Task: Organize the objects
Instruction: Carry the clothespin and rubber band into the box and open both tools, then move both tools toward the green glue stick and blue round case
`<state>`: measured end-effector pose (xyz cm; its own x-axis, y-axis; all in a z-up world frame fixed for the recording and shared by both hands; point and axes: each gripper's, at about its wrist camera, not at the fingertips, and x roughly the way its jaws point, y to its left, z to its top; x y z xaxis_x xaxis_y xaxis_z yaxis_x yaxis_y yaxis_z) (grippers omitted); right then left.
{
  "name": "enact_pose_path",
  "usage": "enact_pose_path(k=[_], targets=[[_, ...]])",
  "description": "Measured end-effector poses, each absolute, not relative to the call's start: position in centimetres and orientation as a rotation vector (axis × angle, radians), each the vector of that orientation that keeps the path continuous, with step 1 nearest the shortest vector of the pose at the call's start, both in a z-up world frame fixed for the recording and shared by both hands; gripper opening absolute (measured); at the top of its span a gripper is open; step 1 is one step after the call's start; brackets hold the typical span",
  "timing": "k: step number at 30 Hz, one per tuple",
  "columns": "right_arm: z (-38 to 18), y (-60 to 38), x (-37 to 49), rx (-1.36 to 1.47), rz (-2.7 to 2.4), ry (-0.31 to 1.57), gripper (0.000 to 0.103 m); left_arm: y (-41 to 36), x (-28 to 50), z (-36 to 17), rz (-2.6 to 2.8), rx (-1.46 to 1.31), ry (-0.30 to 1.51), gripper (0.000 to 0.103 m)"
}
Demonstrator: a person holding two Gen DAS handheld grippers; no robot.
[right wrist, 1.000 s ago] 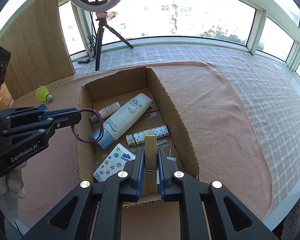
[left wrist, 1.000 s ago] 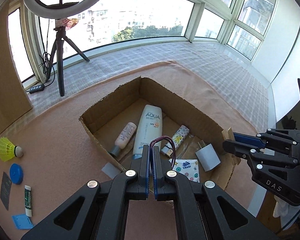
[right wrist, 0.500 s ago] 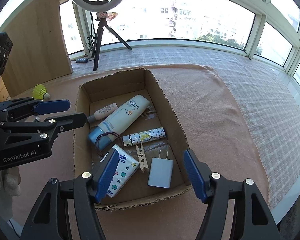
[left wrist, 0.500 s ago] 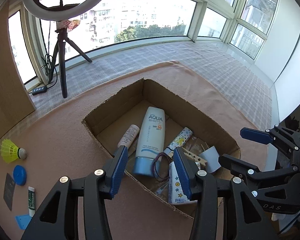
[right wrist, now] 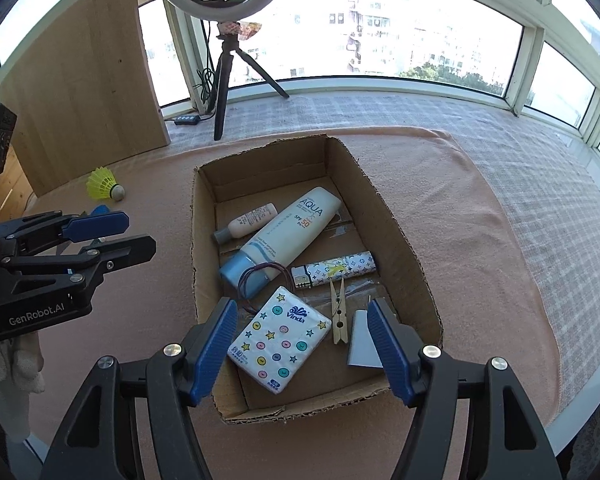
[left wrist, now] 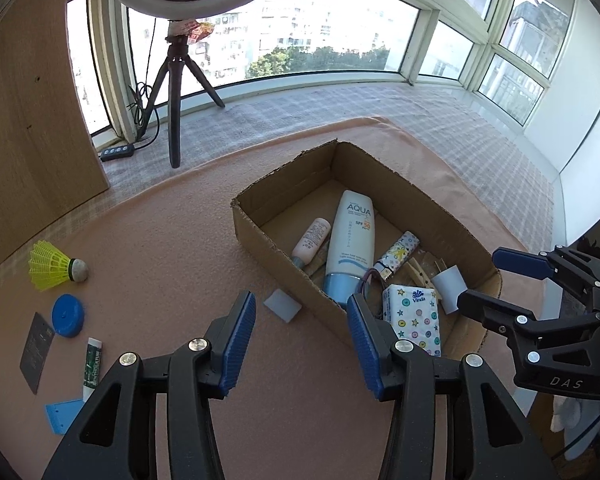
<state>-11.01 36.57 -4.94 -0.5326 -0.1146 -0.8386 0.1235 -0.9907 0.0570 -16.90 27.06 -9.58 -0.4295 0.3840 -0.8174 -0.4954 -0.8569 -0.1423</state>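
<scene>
"AQUA" tube (right wrist: 290, 226), "Vinda" tissue pack (right wrist: 280, 339)

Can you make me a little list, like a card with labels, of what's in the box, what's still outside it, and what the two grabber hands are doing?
box: open cardboard box on a pink cloth
inside the box: AQUA sunscreen tube, small lotion bottle, hair tie, patterned lighter, clothespin, tissue pack, white charger
outside, left of box: yellow shuttlecock, blue lid, small tube, dark card, blue flat piece, white square
left gripper: open, empty
right gripper: open, empty, over the box's near end
</scene>
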Motion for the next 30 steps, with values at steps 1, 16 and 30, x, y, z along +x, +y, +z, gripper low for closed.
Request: enact_pose_path(k=[1,16,30], targets=[[-4.9,36.3,-10.9,1.440,-2.633,0.006,0.064,26.3,-16.8,-9.7,2.292,-1.270,0.157,0.051],[-4.7,30.3,-10.7,1.423,-2.562,-0.045,0.064,10.5,-14.9,-12.8,2.438,-1.451,0.061,0.051],[-6.7,24.9,-12.1,1.479,-2.426,-0.066,0.064,3.6,-14.0,-14.6,2.473,-1.534,-0.005,0.051]])
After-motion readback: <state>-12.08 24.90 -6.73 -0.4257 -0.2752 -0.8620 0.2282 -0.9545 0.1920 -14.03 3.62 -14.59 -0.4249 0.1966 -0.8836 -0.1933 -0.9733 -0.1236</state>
